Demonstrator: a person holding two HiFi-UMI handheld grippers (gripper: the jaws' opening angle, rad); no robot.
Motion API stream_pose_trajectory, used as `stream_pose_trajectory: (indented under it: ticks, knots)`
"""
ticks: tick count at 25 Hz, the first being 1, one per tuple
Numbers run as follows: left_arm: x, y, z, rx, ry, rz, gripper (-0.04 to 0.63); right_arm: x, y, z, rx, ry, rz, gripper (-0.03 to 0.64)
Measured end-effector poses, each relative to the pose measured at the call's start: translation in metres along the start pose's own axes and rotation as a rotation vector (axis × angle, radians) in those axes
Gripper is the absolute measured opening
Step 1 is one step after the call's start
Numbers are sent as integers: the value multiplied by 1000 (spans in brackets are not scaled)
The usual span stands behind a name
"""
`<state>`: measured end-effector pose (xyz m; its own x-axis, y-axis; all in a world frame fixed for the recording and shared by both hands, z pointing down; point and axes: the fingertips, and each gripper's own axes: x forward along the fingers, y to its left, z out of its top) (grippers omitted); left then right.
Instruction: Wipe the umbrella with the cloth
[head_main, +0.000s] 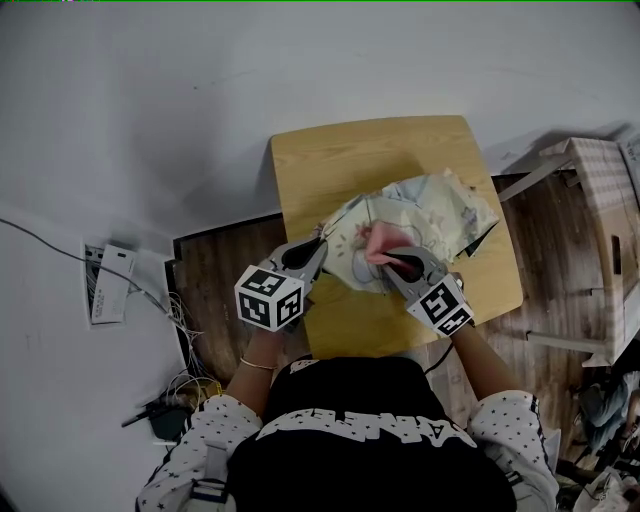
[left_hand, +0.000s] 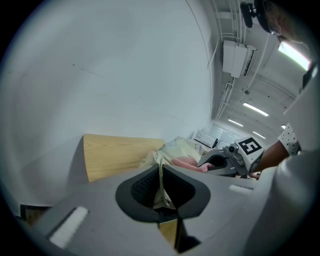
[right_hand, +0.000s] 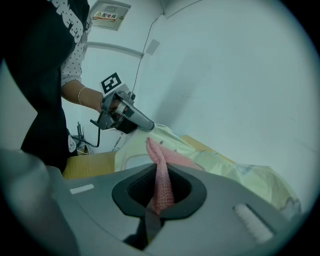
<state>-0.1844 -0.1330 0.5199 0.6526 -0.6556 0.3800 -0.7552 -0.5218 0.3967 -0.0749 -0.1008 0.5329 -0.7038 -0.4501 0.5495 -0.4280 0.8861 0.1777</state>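
Head view: a small light wooden table (head_main: 350, 160) with rounded corners stands against a white wall. On it lies a pale cream fabric umbrella (head_main: 430, 215), collapsed into a crumpled heap with faint printed pictures.
Cloth: a pink knitted cloth (head_main: 383, 240), soft and nubbly and bunched into a narrow strip, rests on the part of the umbrella nearest the person.
Left tongs: the left tongs (left_hand: 161, 189) are pressed almost together on a thin fold of the umbrella's cream fabric, which runs up between the ribbed black pads. Seen from above, they meet the umbrella at its left edge.
Right tongs: the right tongs (right_hand: 159, 192) pinch the cloth. Its end hangs down between the pads and the rest trails forward onto the umbrella.
Gripper bodies: smooth grey plastic, each carrying a cube with black-and-white square markers.
Spacing: the two tongs are near each other over the near half of the table, with the cloth between their tips.
Around: a dark wooden floor (head_main: 215, 265) shows left of the table, with tangled wires (head_main: 185, 380) on it. A white box (head_main: 108, 283) has a grey cable leading to it. A pale wooden frame (head_main: 600, 180) stands at the right.
In the way: the person's dark top (head_main: 370, 420) and white dotted sleeve (head_main: 515, 425) cover the table's near edge.
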Motion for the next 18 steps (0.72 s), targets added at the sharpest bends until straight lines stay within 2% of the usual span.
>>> stream_pose_trajectory:
  ticks: [18]
  knots:
    - [3,-3,-3,0,0,0,21,-19,49,-29,53,41,59,32]
